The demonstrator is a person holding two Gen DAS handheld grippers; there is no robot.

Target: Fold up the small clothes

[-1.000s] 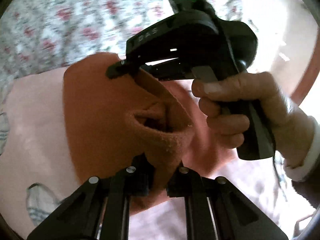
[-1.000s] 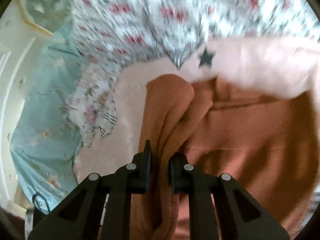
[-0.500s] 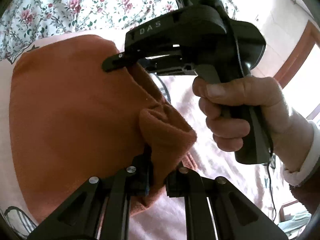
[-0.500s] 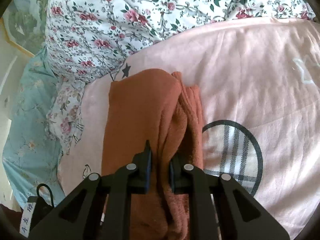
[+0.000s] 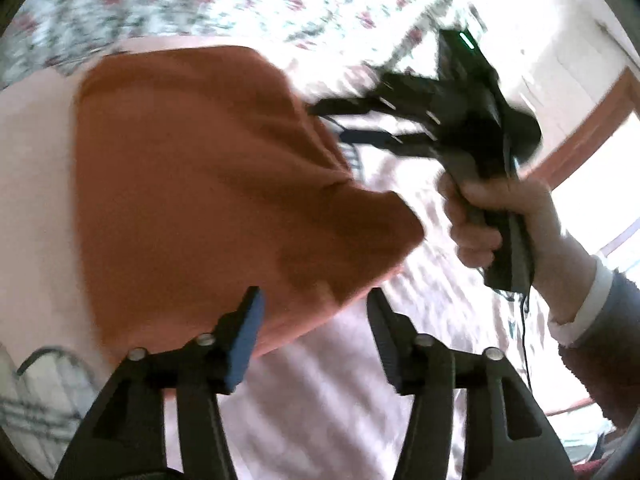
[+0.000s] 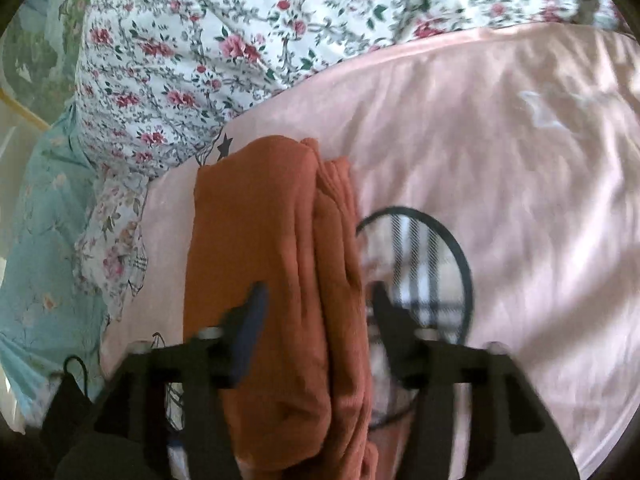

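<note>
A rust-orange knit garment (image 5: 192,184) lies folded on the pink blanket (image 5: 328,400). My left gripper (image 5: 314,320) is opening; the garment's near edge sits between its fingers, and the pads do not press it. In the left wrist view my right gripper (image 5: 348,122) hovers blurred beyond the garment's right edge, its jaws apart, held by a hand (image 5: 492,208). From the right wrist view the garment (image 6: 272,260) is a long folded strip, and my right gripper (image 6: 316,304) is opening above its near part without pinching it.
A floral quilt (image 6: 240,40) is bunched along the blanket's far side, with a light blue sheet (image 6: 40,240) at the left. The pink blanket (image 6: 500,200) carries a plaid circle print (image 6: 424,264) just right of the garment. A black cable (image 6: 74,368) lies lower left.
Both grippers were shut on folds of the orange garment and now stand apart, having let it go. The garment has settled flat on the blanket. The right gripper has pulled back to the right.
</note>
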